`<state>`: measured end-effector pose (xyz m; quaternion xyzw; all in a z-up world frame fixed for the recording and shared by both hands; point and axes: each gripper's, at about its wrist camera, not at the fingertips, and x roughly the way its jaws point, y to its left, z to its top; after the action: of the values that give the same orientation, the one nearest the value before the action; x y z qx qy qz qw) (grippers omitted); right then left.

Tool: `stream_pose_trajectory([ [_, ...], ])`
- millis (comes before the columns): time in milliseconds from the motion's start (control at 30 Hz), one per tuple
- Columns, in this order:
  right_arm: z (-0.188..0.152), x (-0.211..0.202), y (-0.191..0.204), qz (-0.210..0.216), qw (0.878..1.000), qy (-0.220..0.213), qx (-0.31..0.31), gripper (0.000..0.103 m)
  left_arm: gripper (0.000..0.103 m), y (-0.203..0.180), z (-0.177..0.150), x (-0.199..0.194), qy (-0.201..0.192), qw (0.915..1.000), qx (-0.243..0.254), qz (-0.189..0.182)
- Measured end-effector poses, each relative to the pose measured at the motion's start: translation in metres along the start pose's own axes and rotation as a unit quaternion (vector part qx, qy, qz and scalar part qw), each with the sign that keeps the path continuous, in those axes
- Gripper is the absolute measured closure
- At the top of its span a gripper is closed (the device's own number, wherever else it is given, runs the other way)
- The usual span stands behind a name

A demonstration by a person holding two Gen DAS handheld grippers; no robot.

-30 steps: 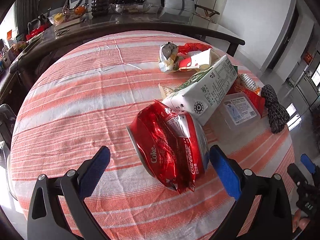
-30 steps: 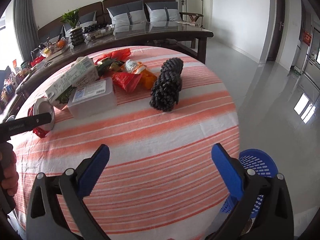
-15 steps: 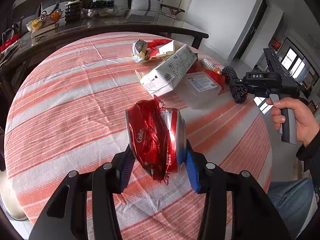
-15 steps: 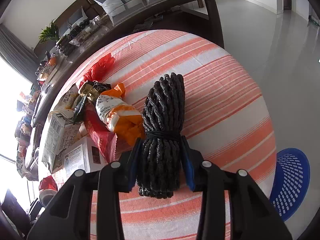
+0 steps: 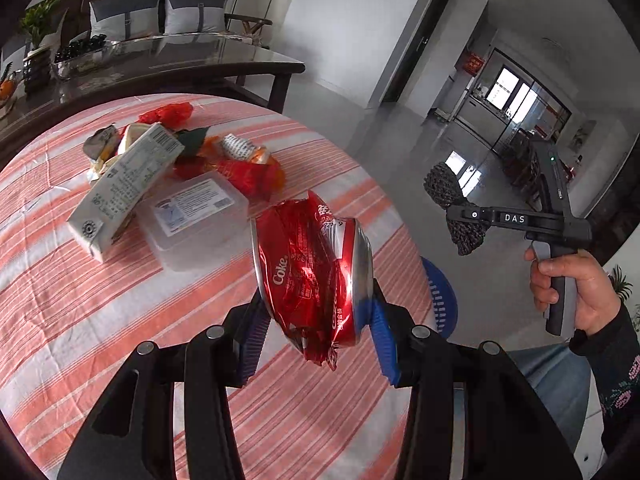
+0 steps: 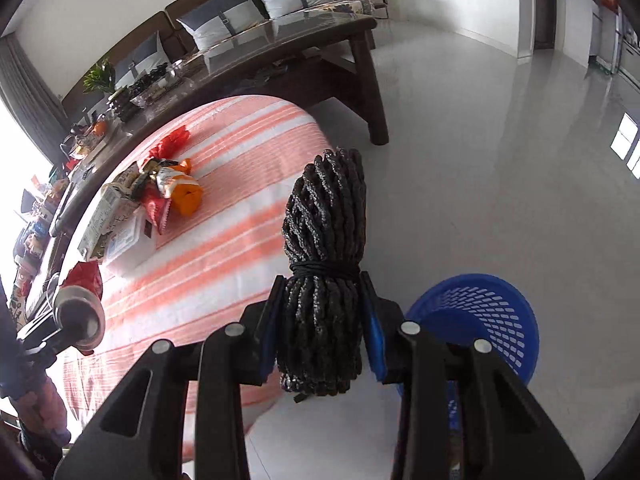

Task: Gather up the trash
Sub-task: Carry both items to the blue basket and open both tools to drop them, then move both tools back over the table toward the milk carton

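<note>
Both tools loaded. Left tool (image 5: 316, 344) is clamped on the crushed Coke can (image 5: 310, 276), pads on its flat ends, so the dented body can't slip sideways; the can is lifted clear of the table (image 5: 80, 320), over its near edge. Right tool (image 6: 322, 328) is squeezed on the black rope bundle (image 6: 324, 268) just below its tie band, the tightest spot, with both ends free. The bundle hangs past the table edge, over open floor. Blue basket (image 6: 480, 320) sits on the floor just right of and below that tool, with nothing in the drop path I can see. From the left tool, the basket peeks out right of the can, beyond the table rim. Remaining wrappers, carton (image 5: 120, 188) and plastic box (image 5: 196, 220) lie ahead-left.
</note>
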<state>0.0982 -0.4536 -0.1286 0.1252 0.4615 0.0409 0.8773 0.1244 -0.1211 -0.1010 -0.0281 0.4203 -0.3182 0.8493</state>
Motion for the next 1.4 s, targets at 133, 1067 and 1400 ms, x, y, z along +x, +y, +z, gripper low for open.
stream_pose_trajectory([
  [133,-0.027,-0.002,-0.069,-0.042,0.998,0.020,0.042,0.068,0.056,-0.064,0.020,0.039,0.022,0.9976,0.039,-0.053],
  [1067,-0.066,0.003,-0.207,-0.125,0.982,-0.019,0.142,0.023,0.005,-0.196,0.028,0.202,-0.008,0.9918,0.109,-0.067],
  [1400,-0.053,-0.043,-0.070,-0.120,0.978,-0.169,0.014,0.010,0.005,-0.124,-0.018,0.082,0.001,0.9944,0.102,0.026],
])
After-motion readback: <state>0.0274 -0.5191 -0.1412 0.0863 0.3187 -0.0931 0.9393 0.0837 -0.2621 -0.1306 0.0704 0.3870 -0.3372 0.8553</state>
